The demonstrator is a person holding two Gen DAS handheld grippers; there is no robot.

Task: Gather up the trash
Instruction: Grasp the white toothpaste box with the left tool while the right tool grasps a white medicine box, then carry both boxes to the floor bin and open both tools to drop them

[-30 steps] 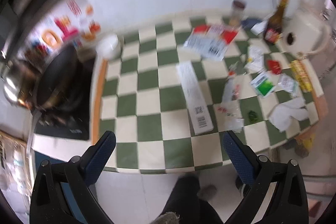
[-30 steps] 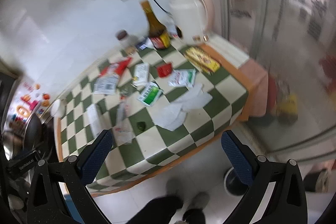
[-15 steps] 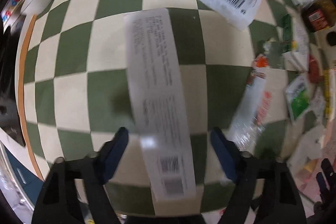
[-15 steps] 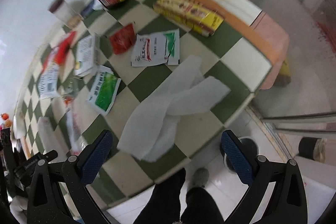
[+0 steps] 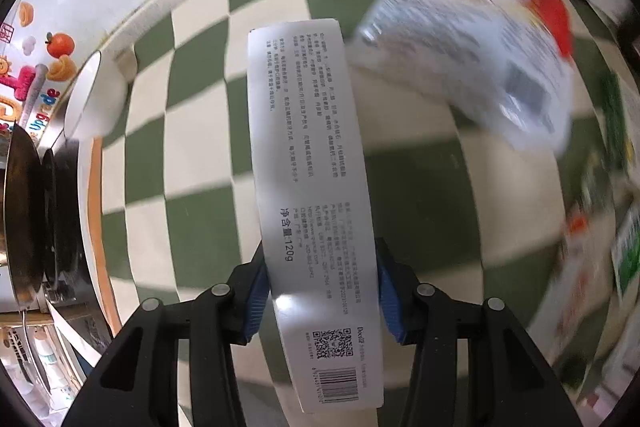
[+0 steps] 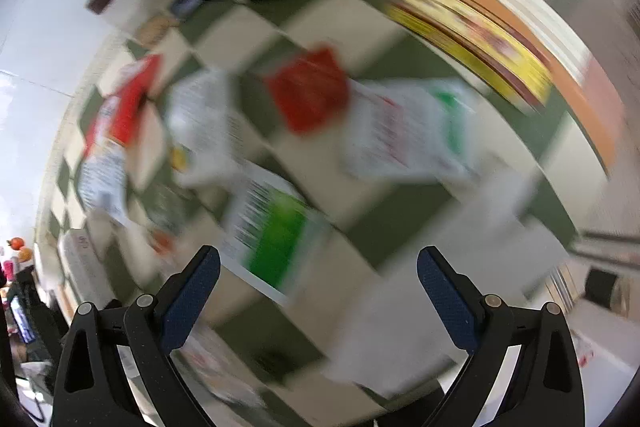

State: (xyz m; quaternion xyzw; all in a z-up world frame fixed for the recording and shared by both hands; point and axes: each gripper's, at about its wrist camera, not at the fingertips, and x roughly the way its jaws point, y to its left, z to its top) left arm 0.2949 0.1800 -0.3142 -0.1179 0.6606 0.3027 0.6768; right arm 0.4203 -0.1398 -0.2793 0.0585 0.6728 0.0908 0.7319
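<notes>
Both tongs have dropped close over the checkered bench [image 5: 192,227] since a second ago, when each camera took in the whole littered top from well above. Left tongs [image 5: 318,291] now straddle the long white box [image 5: 312,195], and their jaws are closing, the blue pads [image 5: 258,291] right at its two long edges, though whether they press yet I cannot tell. That box is narrow and flat, lying lengthwise away from the camera, printed with fine black text, a QR code and a barcode at the near end. Just beyond it to the right lies a blurred red-and-white packet [image 5: 480,59]; a white bowl [image 5: 94,99] sits at the bench's left edge. Right tongs [image 6: 318,291] stand wide apart with nothing between them, above a green-and-white sachet [image 6: 276,235], a red sachet [image 6: 308,95] and crumpled white tissue [image 6: 400,331], all smeared by motion.
</notes>
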